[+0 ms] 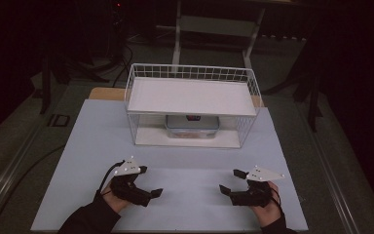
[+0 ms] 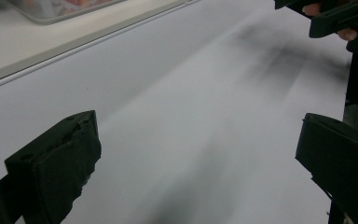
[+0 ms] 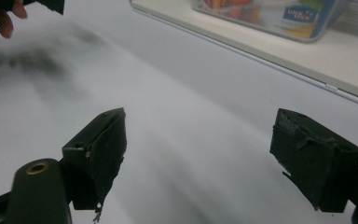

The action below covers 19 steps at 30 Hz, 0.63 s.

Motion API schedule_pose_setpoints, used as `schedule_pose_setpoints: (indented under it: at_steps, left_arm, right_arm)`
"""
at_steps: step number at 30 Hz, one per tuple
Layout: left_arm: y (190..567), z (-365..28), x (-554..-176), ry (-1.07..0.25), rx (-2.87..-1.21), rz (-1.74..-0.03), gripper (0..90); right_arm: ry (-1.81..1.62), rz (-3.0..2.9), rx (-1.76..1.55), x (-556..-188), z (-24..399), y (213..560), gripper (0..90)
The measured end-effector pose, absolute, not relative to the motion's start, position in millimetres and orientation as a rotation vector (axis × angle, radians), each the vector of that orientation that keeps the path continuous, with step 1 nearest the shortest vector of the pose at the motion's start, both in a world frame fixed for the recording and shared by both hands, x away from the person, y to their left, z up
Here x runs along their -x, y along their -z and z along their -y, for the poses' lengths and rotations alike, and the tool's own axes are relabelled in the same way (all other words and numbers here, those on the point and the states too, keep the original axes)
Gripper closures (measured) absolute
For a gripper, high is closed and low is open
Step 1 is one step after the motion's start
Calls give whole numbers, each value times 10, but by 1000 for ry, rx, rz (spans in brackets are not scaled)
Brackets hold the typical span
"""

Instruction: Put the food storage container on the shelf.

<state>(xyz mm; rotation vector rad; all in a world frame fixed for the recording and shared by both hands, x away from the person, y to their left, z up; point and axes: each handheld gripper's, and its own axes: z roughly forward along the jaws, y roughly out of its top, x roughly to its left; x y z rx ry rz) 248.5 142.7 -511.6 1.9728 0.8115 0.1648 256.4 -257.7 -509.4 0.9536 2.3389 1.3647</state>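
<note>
A white wire rack point(image 1: 191, 105) with a flat top shelf stands at the back middle of the white table point(image 1: 175, 195). Under the shelf, on its base board, sits a clear plastic container point(image 1: 192, 126) with colourful contents; the container point(image 3: 270, 16) lies ahead of my right gripper, and its corner point(image 2: 56, 9) is ahead of my left. My left gripper point(image 1: 150, 181) rests near the front left, open and empty, jaws pointing right. My right gripper point(image 1: 232, 181) rests near the front right, open and empty, jaws pointing left. The two face each other across bare table.
The rack's base board point(image 3: 307, 56) has a low front lip. Beyond the table's edges are grey floor point(image 1: 24, 146), cables and a white frame point(image 1: 214, 29) at the back. Bare table surface point(image 1: 190, 165) lies between the rack and the grippers.
</note>
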Motion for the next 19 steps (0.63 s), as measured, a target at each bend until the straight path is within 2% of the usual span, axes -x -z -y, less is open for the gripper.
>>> schedule_pose_setpoints:
  at_steps: [19]
  left_arm:
    - [5142, -1418, -2472, -172, -1990, -799, 0]
  right_arm:
    - [-1334, -2354, -980, -2629, 2614, 5155, 177]
